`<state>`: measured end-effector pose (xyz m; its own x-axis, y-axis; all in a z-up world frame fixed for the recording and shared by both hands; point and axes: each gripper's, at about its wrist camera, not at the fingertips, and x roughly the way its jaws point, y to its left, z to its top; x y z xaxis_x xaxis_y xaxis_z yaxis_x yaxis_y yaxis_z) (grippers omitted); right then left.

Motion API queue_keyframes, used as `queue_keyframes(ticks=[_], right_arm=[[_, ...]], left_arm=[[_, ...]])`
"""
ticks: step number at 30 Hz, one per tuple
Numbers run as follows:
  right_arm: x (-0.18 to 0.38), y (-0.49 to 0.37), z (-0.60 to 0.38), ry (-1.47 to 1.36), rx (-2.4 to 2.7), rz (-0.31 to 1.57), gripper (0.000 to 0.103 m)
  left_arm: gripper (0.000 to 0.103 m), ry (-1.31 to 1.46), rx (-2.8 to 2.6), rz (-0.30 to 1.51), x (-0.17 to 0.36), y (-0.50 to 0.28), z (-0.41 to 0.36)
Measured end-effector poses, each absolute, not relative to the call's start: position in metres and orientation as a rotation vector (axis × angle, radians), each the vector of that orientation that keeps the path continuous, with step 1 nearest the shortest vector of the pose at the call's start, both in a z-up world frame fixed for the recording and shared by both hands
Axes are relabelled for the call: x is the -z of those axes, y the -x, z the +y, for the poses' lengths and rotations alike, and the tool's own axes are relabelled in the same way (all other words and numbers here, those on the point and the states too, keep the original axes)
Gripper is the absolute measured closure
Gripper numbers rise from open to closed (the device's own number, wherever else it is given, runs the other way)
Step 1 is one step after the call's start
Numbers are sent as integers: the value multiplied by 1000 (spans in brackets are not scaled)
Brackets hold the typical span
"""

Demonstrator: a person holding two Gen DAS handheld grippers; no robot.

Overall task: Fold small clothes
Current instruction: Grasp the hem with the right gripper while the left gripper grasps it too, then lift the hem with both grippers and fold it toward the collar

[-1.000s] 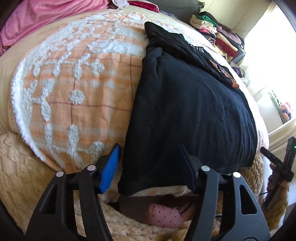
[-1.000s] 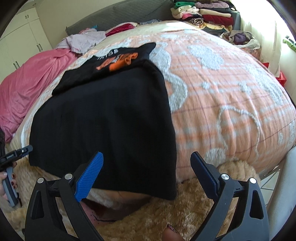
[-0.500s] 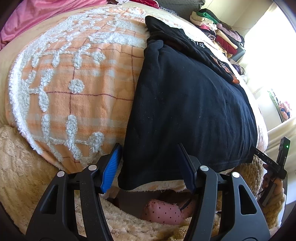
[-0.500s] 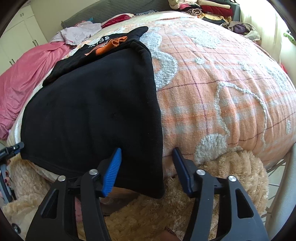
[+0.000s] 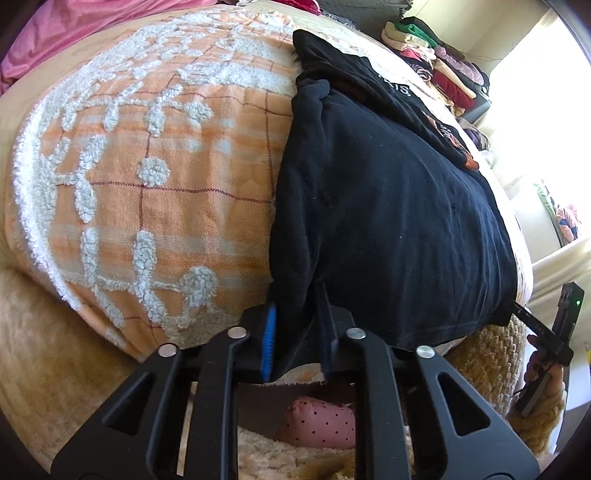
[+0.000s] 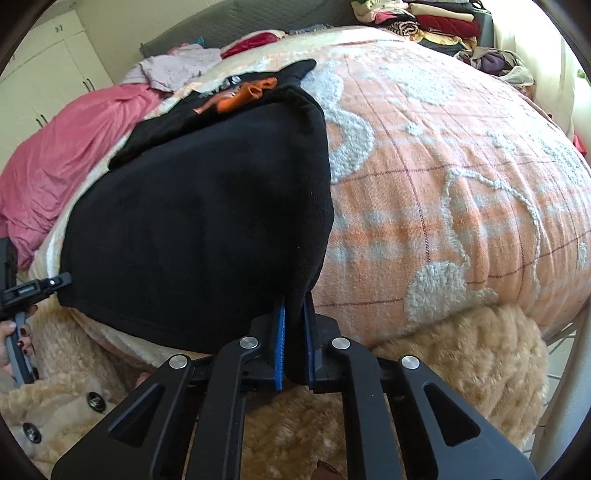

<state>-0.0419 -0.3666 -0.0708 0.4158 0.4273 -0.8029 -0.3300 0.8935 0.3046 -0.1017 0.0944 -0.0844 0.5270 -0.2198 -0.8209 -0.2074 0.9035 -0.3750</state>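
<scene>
Nearest the left wrist camera, the left gripper (image 5: 295, 321) has its fingers clamped on the near left corner of the black cotton T-shirt (image 5: 388, 221), the hem bunched between the blue pad and the dark one. In the right wrist view the right gripper (image 6: 293, 325) pinches the shirt's (image 6: 199, 221) other near corner the same way. The shirt lies flat on the bed's orange checked blanket with white tufted patterns (image 5: 147, 166), its near hem at the mattress edge, orange print showing at the far end. Beyond it lie a pink sheet (image 6: 55, 155) and a stack of folded clothes (image 6: 424, 18).
</scene>
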Motion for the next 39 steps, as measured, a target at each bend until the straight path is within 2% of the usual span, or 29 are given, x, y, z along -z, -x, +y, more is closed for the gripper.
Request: queue_keyframes(ticks=[3, 17, 30, 39], right_arm=[[63, 44, -369, -113, -490, 1021, 96], [-3, 36, -397, -255, -551, 838, 97], [-56, -8, -382, -216, -518, 733, 97], [-70, -54, -363, -175, -487, 720, 97]], left_arm=[[99, 461, 20, 1006, 76, 106, 94], [99, 434, 68, 825, 10, 107, 98], [99, 373, 56, 725, -34, 57, 101], [99, 341, 44, 693, -50, 16, 108]])
